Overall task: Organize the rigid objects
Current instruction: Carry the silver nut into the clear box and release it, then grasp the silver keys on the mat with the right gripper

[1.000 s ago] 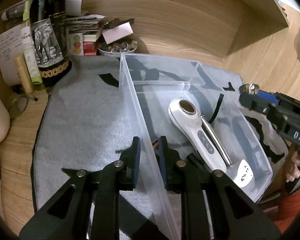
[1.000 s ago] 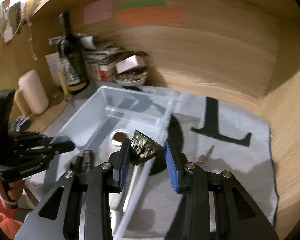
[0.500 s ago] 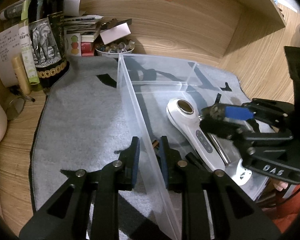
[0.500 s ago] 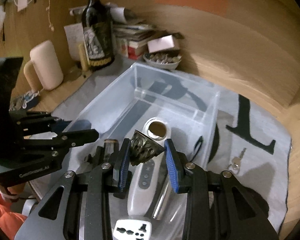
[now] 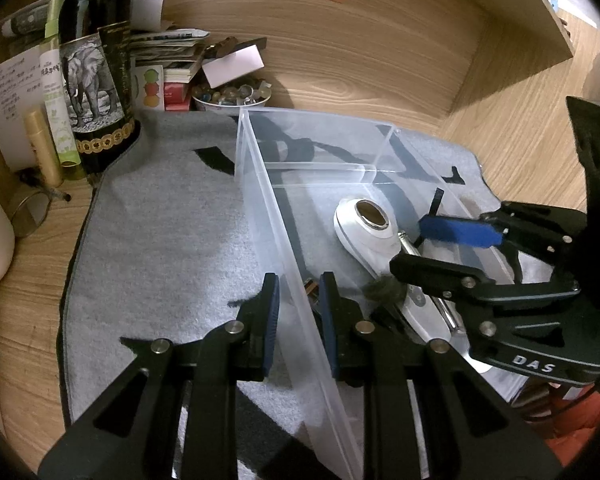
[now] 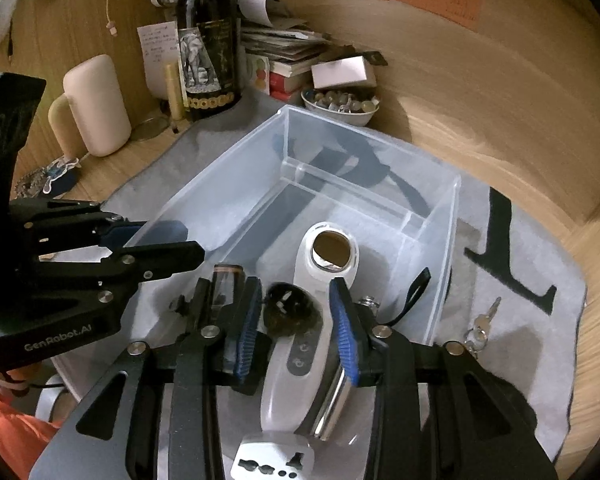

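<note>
A clear plastic bin (image 5: 260, 216) (image 6: 444, 240) sits on a grey mat. In it lie a white handheld device (image 6: 312, 344) (image 5: 364, 224), a white plug adapter (image 6: 272, 460) and a small bottle (image 6: 226, 276). My left gripper (image 5: 298, 320) is shut on the bin's left wall. My right gripper (image 6: 296, 328) (image 5: 440, 248) is open over the bin. A small dark patterned object (image 6: 290, 316), blurred, is loose between its fingers, above the white device.
A dark bottle with an elephant label (image 5: 94, 80) (image 6: 208, 48), a bowl of stones (image 6: 340, 104) (image 5: 232, 96), stacked papers and a beige cylinder (image 6: 96, 104) stand behind the mat. Keys (image 6: 480, 324) lie on the mat right of the bin.
My right gripper moved over the bin, lowered and opened, letting go of the dark patterned object. My left gripper stayed clamped on the bin wall.
</note>
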`<action>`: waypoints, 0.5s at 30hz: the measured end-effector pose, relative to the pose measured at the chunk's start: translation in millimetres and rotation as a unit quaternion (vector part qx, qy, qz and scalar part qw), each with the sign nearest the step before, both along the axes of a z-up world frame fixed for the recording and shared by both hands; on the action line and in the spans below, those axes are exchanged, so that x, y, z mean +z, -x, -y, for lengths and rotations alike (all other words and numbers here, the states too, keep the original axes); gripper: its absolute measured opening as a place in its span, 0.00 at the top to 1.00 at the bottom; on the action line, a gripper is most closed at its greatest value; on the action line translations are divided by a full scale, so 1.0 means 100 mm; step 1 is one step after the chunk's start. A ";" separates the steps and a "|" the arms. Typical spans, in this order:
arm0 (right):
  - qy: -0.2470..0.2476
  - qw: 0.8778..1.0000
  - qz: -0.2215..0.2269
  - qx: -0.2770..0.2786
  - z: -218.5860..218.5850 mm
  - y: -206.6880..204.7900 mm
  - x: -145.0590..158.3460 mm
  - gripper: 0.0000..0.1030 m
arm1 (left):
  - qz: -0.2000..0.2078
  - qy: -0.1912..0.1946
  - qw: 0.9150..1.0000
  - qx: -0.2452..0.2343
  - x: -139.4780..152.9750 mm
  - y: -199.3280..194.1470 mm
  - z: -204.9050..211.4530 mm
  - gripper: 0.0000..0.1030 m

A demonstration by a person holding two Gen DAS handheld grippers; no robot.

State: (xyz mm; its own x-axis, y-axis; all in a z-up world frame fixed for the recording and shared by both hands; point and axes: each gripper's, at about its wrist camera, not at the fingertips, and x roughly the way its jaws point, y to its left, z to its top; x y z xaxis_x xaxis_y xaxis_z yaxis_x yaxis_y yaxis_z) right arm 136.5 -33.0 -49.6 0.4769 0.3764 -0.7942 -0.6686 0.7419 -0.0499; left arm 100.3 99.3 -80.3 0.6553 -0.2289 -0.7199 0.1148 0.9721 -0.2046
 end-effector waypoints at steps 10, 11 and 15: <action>-0.030 0.999 0.035 -0.029 0.21 0.00 0.21 0.60 | -0.002 -0.002 1.000 0.005 0.00 -0.02 0.02 0.81; -0.033 0.998 0.037 -0.039 0.26 -0.03 0.22 0.60 | -0.002 -0.002 1.000 0.006 0.00 -0.02 0.02 0.81; -0.040 0.995 0.044 -0.074 0.49 -0.09 0.28 0.60 | -0.003 -0.002 1.000 0.006 0.00 -0.02 0.02 0.81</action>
